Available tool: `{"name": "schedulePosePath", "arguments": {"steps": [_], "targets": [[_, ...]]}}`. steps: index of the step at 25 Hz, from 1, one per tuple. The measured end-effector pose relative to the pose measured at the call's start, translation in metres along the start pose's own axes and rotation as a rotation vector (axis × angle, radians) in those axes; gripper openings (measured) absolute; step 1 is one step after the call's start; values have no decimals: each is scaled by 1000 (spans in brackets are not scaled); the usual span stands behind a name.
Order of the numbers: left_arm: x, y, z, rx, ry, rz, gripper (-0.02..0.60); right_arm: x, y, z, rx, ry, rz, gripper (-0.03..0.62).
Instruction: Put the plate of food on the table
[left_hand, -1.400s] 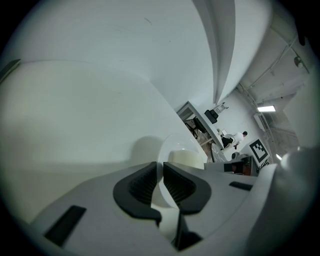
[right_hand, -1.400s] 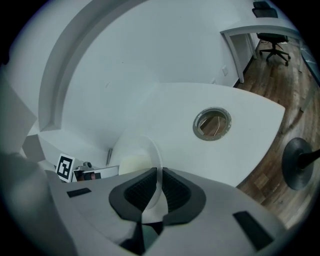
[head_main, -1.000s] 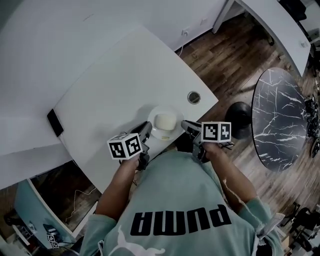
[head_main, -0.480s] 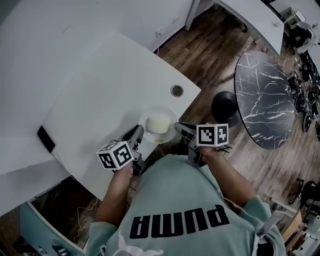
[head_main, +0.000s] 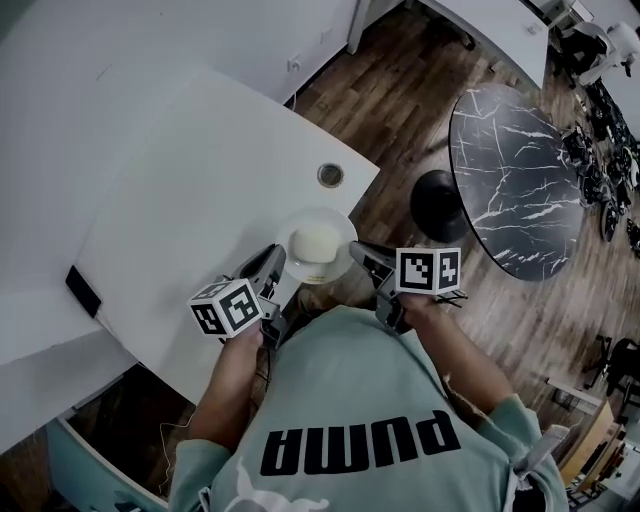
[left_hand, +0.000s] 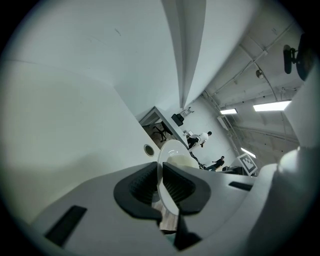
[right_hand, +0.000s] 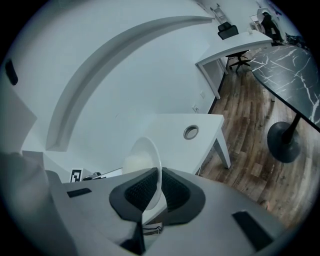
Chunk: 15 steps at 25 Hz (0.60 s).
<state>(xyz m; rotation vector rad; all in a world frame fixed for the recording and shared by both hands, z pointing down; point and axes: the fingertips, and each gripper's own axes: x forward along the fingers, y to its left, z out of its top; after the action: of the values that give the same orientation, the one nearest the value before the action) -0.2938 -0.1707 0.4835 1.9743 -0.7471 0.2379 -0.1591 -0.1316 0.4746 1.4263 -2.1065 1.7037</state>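
A white plate (head_main: 338, 226) with a pale mound of food (head_main: 316, 243) hangs level over the near edge of the white table (head_main: 190, 170), partly past it. My left gripper (head_main: 273, 263) pinches the plate's left rim (left_hand: 167, 152), and its jaws are closing tighter on it. On the opposite rim (right_hand: 149, 155), my right gripper (head_main: 362, 256) is shut. In both gripper views the thin rim runs straight between the ribbed pads. The food (right_hand: 134, 163) lies in the plate's middle.
A round cable hole (head_main: 330, 175) is in the table just beyond the plate. A dark flat object (head_main: 82, 290) lies at the table's left edge. A black marble round table (head_main: 520, 170) on a dark base (head_main: 438, 205) stands to the right on the wood floor.
The head view has swung, so the table and the marble table sit further left in the picture. Both grippers still hold the plate at the table's near edge.
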Motion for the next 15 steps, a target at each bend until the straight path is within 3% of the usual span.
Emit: {"name": "schedulePosePath", "arguments": {"steps": [15], "targets": [[53, -69, -19, 89, 80, -42, 40, -71, -51, 12, 97, -120, -3, 35]]}}
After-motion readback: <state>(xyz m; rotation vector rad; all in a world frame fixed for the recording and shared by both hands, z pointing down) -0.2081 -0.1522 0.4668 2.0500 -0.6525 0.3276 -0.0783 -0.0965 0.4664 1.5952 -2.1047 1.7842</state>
